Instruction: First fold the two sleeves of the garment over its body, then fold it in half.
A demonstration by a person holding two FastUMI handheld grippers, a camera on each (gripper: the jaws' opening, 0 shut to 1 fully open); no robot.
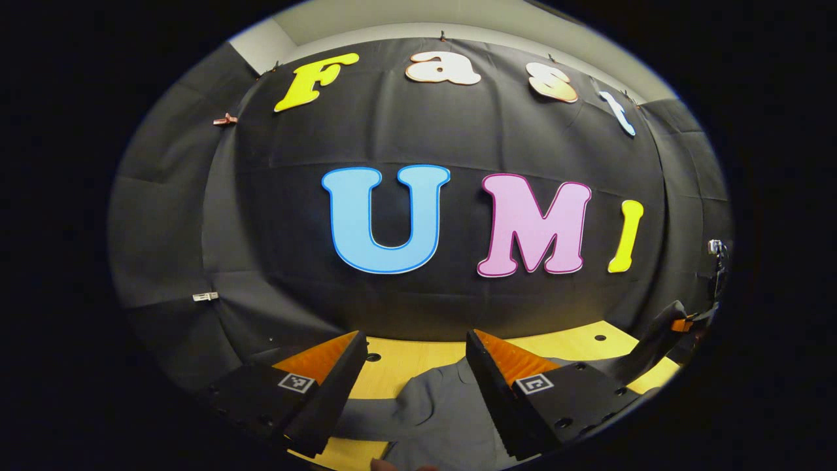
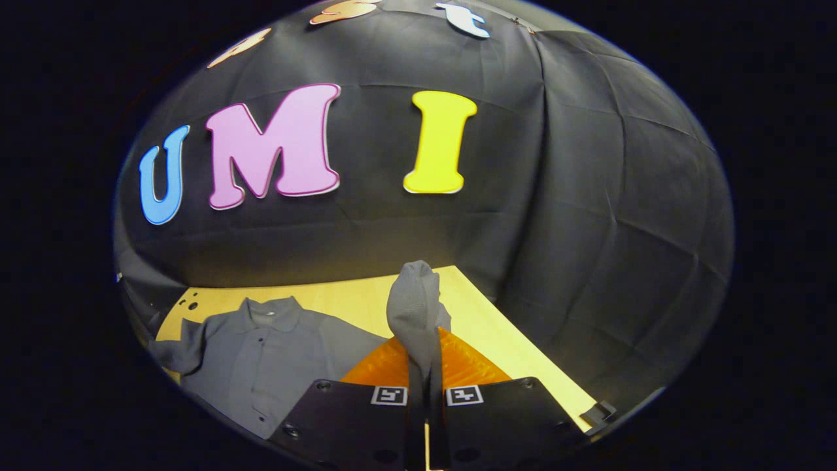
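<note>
Sleeve [image 2: 413, 307] fold, I'd say: right gripper [image 2: 426, 386] pinches it above the shirt [image 2: 274, 360]; left gripper [image 1: 415, 366] gapes. Next, carry it across the body.

1 grey polo shirt [image 2: 261, 356] lies on 1 wooden bench [image 2: 340, 297], ahead and to the left of the right gripper's [image 2: 425, 366] jaws. It has 2 sleeves: 1 sleeve [image 2: 416, 314] is pinched between those closed jaws, 1 spread sleeve [image 2: 175, 353] lies flat at the far left. 2 grippers are counted; the left gripper [image 1: 415, 363] has 2 fingers, jaws apart, with shirt cloth between them below.
</note>
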